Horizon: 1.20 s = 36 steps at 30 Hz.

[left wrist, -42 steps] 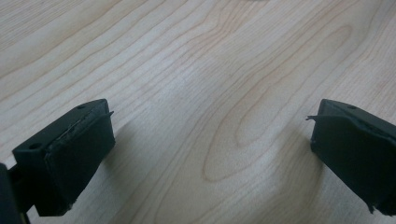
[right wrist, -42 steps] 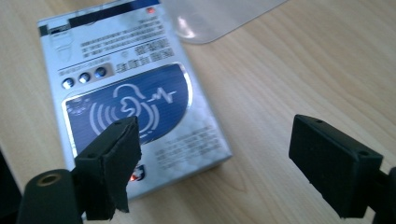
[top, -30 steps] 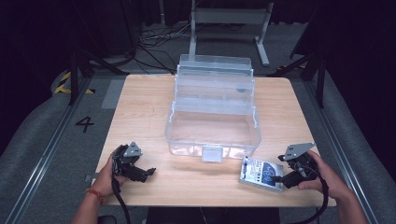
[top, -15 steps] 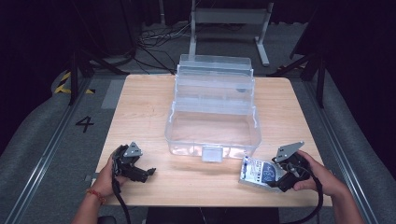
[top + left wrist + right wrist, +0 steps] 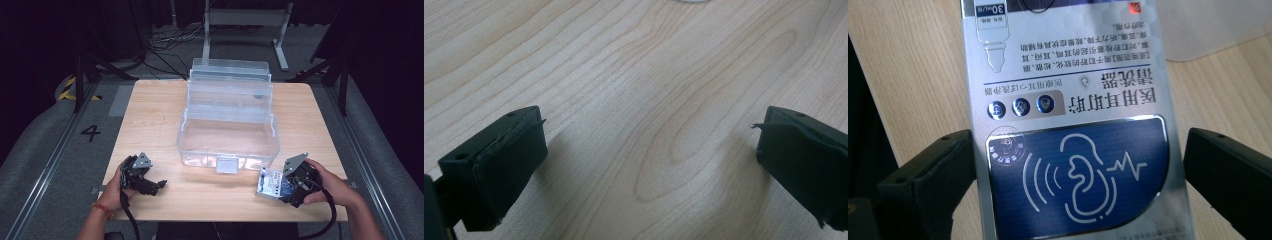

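A flat silver and blue box (image 5: pixel 269 181) printed with an ear symbol lies on the wooden table (image 5: pixel 150 115) near its front right. My right gripper (image 5: pixel 286 186), held in a hand, points left over it. In the right gripper view the box (image 5: pixel 1063 100) lies between the two black jaws of the right gripper (image 5: pixel 1078 175). Those jaws have just been opening and stand wide at the box's sides. My left gripper (image 5: pixel 152 186) rests at the front left; in its own view the left gripper (image 5: pixel 651 165) is open over bare wood.
A clear plastic tiered case (image 5: pixel 200 157) stands open in the middle of the table, its trays stepped back toward the far edge. Its front latch (image 5: pixel 227 165) faces me. Dark floor and a metal stand (image 5: pixel 245 20) lie beyond.
The right hand has slid left with its gripper, so the jaws now reach along the box. The left hand has stayed put.
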Each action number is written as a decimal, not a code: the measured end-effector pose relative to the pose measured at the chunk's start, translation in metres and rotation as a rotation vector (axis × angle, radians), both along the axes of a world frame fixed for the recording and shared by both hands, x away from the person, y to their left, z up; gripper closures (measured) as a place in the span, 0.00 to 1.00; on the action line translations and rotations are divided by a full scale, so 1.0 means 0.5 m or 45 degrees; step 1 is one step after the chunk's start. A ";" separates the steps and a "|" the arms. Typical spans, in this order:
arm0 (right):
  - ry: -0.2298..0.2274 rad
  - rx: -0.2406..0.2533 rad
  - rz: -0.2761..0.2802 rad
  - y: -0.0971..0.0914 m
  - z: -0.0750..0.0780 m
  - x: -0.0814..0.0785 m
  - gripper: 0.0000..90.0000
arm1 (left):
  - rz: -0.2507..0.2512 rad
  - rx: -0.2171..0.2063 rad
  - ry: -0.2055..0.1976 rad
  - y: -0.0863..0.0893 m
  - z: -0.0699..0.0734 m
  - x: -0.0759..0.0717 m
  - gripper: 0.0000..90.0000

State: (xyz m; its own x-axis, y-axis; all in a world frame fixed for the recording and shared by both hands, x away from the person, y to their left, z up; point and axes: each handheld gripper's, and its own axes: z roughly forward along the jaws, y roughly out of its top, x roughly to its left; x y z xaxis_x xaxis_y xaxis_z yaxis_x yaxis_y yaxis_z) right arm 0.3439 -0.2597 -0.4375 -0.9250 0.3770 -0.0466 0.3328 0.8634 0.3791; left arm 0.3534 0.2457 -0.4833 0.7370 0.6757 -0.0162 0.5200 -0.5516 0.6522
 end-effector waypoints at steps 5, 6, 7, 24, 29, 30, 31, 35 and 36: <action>0.004 -0.038 0.005 0.010 -0.009 0.002 0.02 | 0.000 0.000 0.000 0.000 0.000 0.000 0.00; 0.004 -0.038 0.005 0.010 -0.009 0.002 0.02 | 0.000 0.000 0.000 0.000 0.000 0.000 0.00; 0.005 -0.041 0.006 0.010 -0.009 0.002 0.02 | 0.000 0.000 0.000 0.000 0.000 0.000 0.00; -0.006 -0.074 0.042 -0.018 0.002 -0.009 0.05 | 0.000 -0.001 0.001 0.000 0.000 0.000 0.00; -0.009 -0.047 0.046 -0.032 0.007 -0.013 0.05 | -0.004 0.000 -0.003 0.000 0.000 0.001 0.00; -0.009 -0.042 0.044 -0.034 0.006 -0.014 0.06 | -0.002 -0.004 -0.001 0.000 0.000 0.001 0.00; -0.012 -0.040 0.046 -0.036 0.005 -0.014 0.06 | -0.004 -0.003 -0.001 0.000 0.000 0.001 0.00; -0.017 -0.033 0.043 -0.042 0.006 -0.015 0.06 | -0.012 -0.002 -0.001 0.000 0.000 0.002 0.00; -0.011 -0.031 0.040 -0.044 0.007 -0.015 0.06 | -0.014 -0.002 -0.001 0.001 0.000 0.002 0.00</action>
State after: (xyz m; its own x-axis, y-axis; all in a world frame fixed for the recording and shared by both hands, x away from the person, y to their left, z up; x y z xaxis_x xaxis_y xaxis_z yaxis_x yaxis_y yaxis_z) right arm 0.3365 -0.2815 -0.4342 -0.9359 0.3464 -0.0634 0.3021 0.8823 0.3609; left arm 0.3545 0.2460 -0.4834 0.7443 0.6676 -0.0162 0.5133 -0.5564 0.6534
